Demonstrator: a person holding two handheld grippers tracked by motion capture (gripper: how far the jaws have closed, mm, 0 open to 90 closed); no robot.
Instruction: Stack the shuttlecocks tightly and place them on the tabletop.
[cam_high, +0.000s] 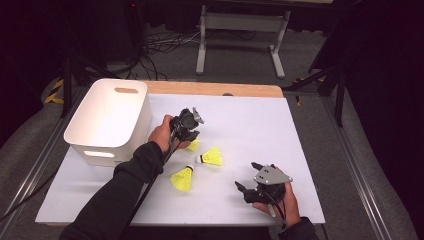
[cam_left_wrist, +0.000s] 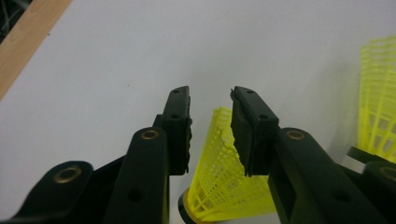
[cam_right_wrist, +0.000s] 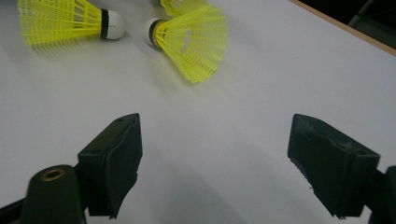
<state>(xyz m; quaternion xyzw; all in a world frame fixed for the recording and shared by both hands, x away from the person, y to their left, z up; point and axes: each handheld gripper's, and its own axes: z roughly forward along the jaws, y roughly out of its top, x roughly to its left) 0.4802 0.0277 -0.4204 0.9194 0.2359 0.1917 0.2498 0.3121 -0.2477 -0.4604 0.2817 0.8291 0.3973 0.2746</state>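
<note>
Right gripper (cam_high: 248, 177) rests near the tabletop's front edge, jaws spread wide; left gripper (cam_left_wrist: 210, 100) straddles a yellow shuttlecock (cam_left_wrist: 224, 186), pads slightly parted, not pressing.

White handled bin (cam_high: 109, 120) at the table's left, white mat (cam_high: 250, 125), wooden table edge (cam_high: 215, 89)

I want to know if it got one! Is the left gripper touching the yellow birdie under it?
Cannot tell. In the left gripper view the left gripper stands slightly open with the shuttlecock below the pads; no clear contact or gap shows.
</note>
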